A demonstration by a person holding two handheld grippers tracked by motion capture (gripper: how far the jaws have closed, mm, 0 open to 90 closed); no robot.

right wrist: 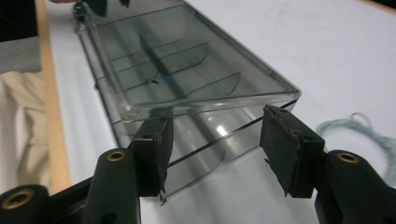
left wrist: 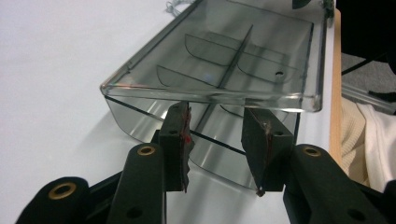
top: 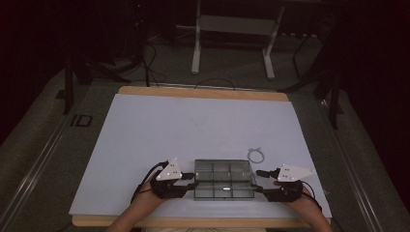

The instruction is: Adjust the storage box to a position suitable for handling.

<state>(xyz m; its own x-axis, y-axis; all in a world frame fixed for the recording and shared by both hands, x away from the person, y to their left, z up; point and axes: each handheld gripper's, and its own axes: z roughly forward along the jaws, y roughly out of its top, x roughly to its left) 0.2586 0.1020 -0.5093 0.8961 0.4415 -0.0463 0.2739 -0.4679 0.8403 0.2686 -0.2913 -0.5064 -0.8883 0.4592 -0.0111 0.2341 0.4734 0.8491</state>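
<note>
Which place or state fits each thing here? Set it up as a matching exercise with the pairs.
Things:
1. clear compartment box
2. loop of pale cord
3. left claw
4. right claw

Places or states:
A. open, at the box's right end
B. on the white sheet, beyond the box's right corner
C. between the two claws, lid closed
D. open, at the box's left end

Pairs: 1-C, 2-B, 3-D, 4-A

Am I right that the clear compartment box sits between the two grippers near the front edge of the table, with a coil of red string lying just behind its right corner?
Not quite: the string is pale grey-green, not red, as the right gripper view shows. The rest holds: in the high view the clear compartment box sits between the left gripper and the right gripper near the table's front edge.
</note>
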